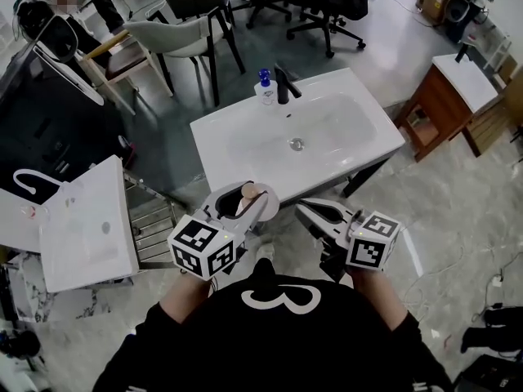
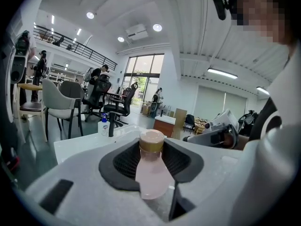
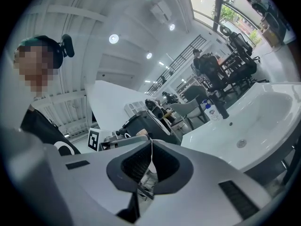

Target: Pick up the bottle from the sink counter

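Observation:
A pale pink bottle (image 1: 248,194) with a tan cap is clamped between the jaws of my left gripper (image 1: 245,201), held in the air just in front of the white sink counter (image 1: 225,137). In the left gripper view the bottle (image 2: 151,168) stands upright between the dark pads, cap uppermost, and the left gripper (image 2: 151,149) is shut on it. My right gripper (image 1: 306,208) hovers beside it to the right, off the counter. In its own view the right gripper (image 3: 151,147) has its pads meeting in a thin line with nothing between them.
A black tap (image 1: 283,84) and a clear soap bottle with a blue pump (image 1: 263,88) stand at the counter's far edge. A second white basin top (image 1: 90,227) lies at the left, a wooden cabinet (image 1: 441,104) at the right, chairs (image 1: 176,35) behind.

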A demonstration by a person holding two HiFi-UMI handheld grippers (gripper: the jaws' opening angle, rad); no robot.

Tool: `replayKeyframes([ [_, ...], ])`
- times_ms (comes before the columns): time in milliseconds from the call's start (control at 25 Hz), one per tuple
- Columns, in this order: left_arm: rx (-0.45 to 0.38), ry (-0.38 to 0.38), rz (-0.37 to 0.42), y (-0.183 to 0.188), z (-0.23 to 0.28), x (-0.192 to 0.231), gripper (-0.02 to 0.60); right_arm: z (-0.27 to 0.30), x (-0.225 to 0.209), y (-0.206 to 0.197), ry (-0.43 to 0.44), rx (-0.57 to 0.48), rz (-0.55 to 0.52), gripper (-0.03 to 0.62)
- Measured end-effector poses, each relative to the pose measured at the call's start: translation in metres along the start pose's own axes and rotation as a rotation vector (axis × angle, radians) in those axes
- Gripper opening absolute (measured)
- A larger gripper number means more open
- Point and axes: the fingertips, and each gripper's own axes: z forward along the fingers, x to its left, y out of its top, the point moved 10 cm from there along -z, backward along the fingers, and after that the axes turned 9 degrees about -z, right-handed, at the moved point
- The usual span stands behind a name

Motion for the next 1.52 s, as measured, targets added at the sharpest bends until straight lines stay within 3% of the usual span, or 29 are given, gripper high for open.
replayKeyframes([
  [600, -0.029, -0.074, 0.015, -0.020, -0.034, -0.065, 0.149, -0.055, 0.046, -0.011, -0.037, -0.024, -0.064, 0.014],
  [1520, -0.016, -0.131, 0.049, -0.029, -0.044, -0.098, 0.149, -0.073, 0.070, -0.013, -0.009, -0.038, -0.120, 0.014],
])
